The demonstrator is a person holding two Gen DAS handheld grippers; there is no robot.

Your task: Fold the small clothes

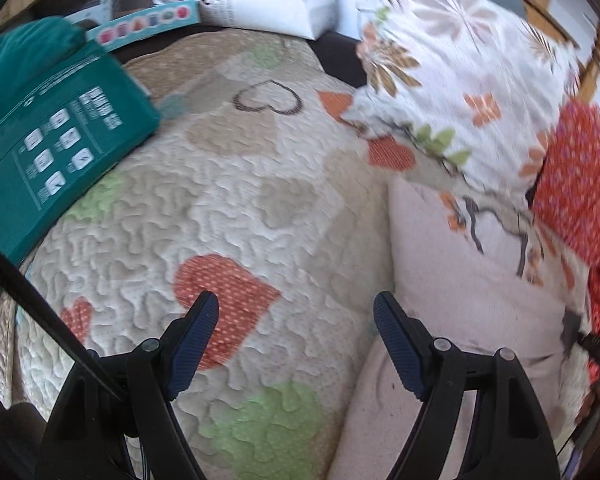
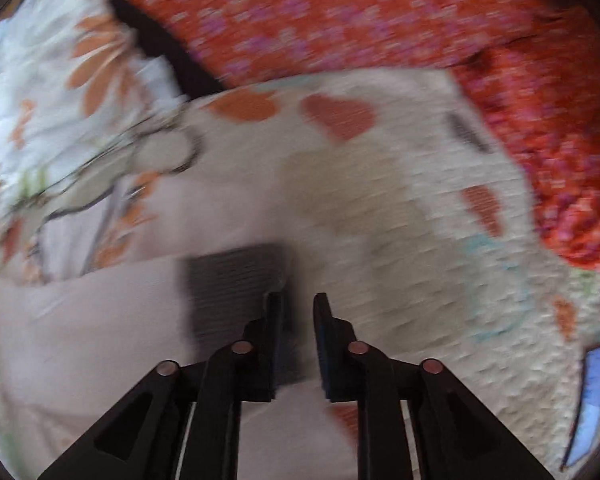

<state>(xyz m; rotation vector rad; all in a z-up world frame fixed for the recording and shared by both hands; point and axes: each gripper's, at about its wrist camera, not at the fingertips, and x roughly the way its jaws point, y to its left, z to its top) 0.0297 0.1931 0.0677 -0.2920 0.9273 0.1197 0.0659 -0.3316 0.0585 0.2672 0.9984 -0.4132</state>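
Surface: I am working over a quilted cover (image 1: 228, 200) with orange and green heart patches, spread under both tools.
Garment: the pale pink garment (image 1: 460, 280) lies flat on the right part of the cover in my left view; in my right view it fills the near left (image 2: 100, 320), with a dark ribbed patch (image 2: 236, 280) at its near edge, possibly a cuff or label; blur stops me from telling which.
Other cloth: a white flowered cloth (image 1: 452, 80) sits just beyond the pink piece, an orange-red printed one (image 2: 380, 20) further off.
Clutter: a teal packet (image 1: 52, 140) lies far left, clear of the work.
Left gripper (image 1: 296, 320): spread wide, holding nothing, poised over the quilt just left of the pink edge.
Right gripper (image 2: 298, 312): its 2 fingers are only slightly parted, with nothing pinched between them, right beside the dark patch.
Handling: I judge the pink piece light, limp and thin; it will sag and slide on the quilt.
Grip: I would pinch 1 layer at a corner or hem with each tool, not mid-panel, and avoid catching the quilt beneath.
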